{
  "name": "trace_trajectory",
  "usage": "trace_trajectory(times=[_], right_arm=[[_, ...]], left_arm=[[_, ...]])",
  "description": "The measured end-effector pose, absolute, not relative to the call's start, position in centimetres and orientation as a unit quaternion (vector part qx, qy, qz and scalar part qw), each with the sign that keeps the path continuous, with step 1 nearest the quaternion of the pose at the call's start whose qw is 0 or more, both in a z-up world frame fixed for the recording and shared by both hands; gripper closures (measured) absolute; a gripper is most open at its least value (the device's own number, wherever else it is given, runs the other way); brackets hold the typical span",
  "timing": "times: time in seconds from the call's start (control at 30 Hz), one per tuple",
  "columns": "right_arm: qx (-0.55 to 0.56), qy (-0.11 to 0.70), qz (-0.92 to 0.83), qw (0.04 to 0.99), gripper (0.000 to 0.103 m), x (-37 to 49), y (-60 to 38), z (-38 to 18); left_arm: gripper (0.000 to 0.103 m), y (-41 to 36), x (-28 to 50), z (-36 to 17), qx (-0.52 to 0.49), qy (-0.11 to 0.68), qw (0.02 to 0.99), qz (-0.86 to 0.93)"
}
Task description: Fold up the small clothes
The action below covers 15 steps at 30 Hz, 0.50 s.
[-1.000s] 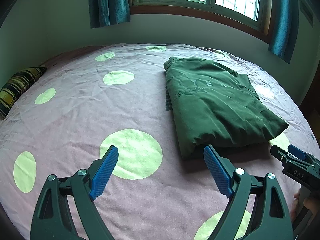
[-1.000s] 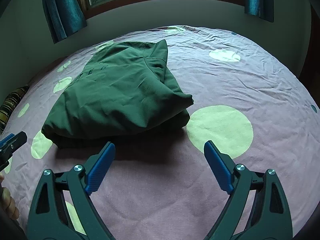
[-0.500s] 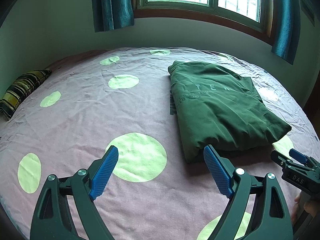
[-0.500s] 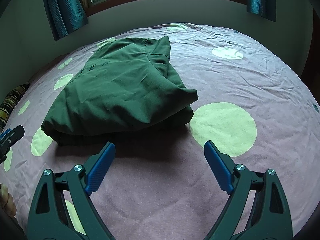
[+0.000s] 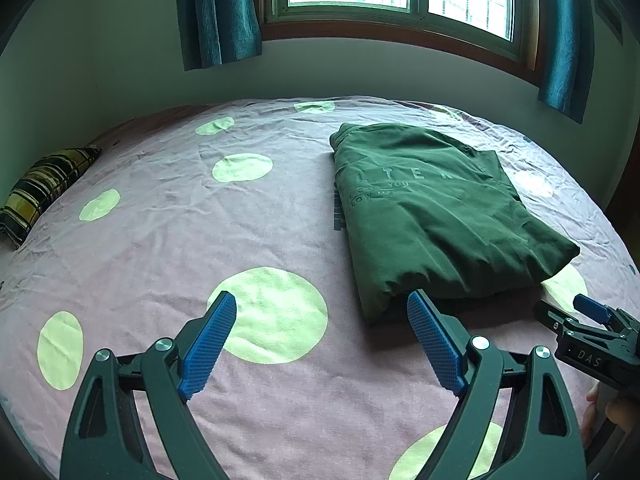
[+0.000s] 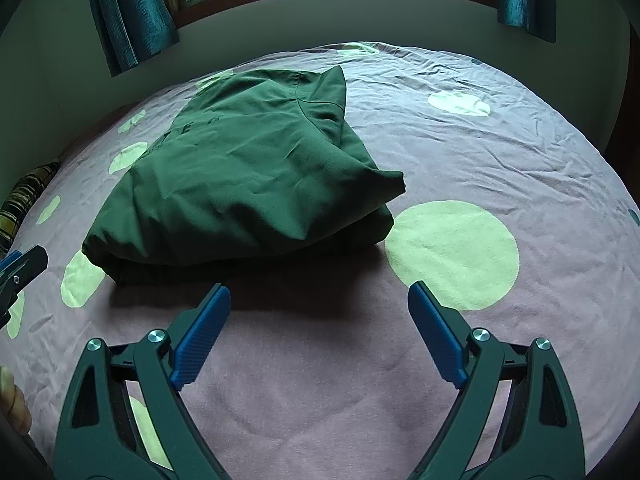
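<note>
A dark green shirt [image 5: 432,216] lies folded into a thick rectangle on the bed, with pale lettering on its top face. In the right wrist view the same shirt [image 6: 244,180] fills the upper left, its near fold facing me. My left gripper [image 5: 320,312] hovers open over the sheet, left of the shirt's near corner, with nothing between its blue pads. My right gripper [image 6: 318,300] is open too, just short of the shirt's near edge, empty. The right gripper also shows at the right edge of the left wrist view [image 5: 588,332].
The bed sheet [image 5: 168,248] is mauve with pale green dots. A plaid pillow [image 5: 44,188] lies at the far left. A window with teal curtains [image 5: 216,12] is on the wall behind the bed. A hand [image 5: 612,412] shows at the lower right.
The view from both grippers has shifted slightly, so the shirt sits a little lower in the left view and higher in the right. Both grippers stay open and the shirt lies still.
</note>
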State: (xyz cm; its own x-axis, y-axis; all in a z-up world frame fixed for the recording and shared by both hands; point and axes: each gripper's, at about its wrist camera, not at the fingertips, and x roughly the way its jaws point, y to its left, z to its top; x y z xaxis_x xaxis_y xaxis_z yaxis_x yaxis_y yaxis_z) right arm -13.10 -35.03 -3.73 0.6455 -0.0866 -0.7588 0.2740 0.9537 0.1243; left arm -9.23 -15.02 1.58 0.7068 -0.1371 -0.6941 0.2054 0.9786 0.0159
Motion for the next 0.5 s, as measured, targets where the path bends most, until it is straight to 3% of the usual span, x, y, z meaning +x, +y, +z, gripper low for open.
trace_trajectory(times=[0.5], right_arm=[[0.113, 0.412, -0.097, 0.899, 0.013, -12.97, -34.89, -4.10]], left_arm=[[0.016, -15.28, -9.45, 1.24, 0.047, 0.380, 0.918, -0.097]])
